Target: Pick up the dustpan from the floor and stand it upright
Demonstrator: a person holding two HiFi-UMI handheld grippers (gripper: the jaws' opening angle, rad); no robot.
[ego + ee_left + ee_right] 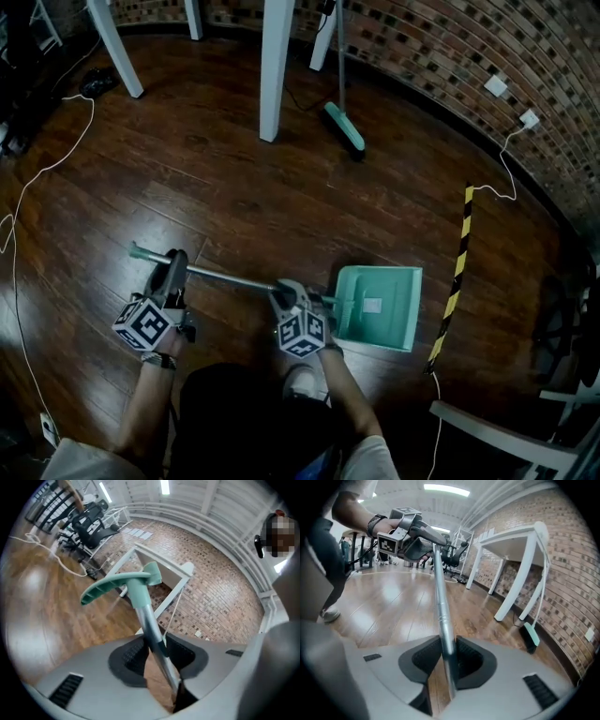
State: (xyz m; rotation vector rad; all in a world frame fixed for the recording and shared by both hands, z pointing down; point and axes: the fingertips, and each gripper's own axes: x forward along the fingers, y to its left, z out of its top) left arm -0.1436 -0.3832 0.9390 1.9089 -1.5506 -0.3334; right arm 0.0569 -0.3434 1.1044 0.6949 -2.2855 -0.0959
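Observation:
The dustpan has a teal pan [380, 305] and a long metal handle [230, 277] that ends in a teal grip [119, 584]. In the head view it lies nearly level, with the pan to the right. My left gripper [175, 265] is shut on the handle close to the grip end, and the tube runs between its dark pads [126, 660]. My right gripper [291, 295] is shut on the handle just beside the pan. In the right gripper view the tube [442, 616] passes between the pads and leads up to the left gripper [433, 543].
A teal broom [343, 127] leans by the curved brick wall [450, 56]. White table legs [275, 66] stand at the back. A yellow-black strip [455, 277] lies right of the pan. White cables [28, 178] trail along the left, and a white chair [506, 441] stands at the lower right.

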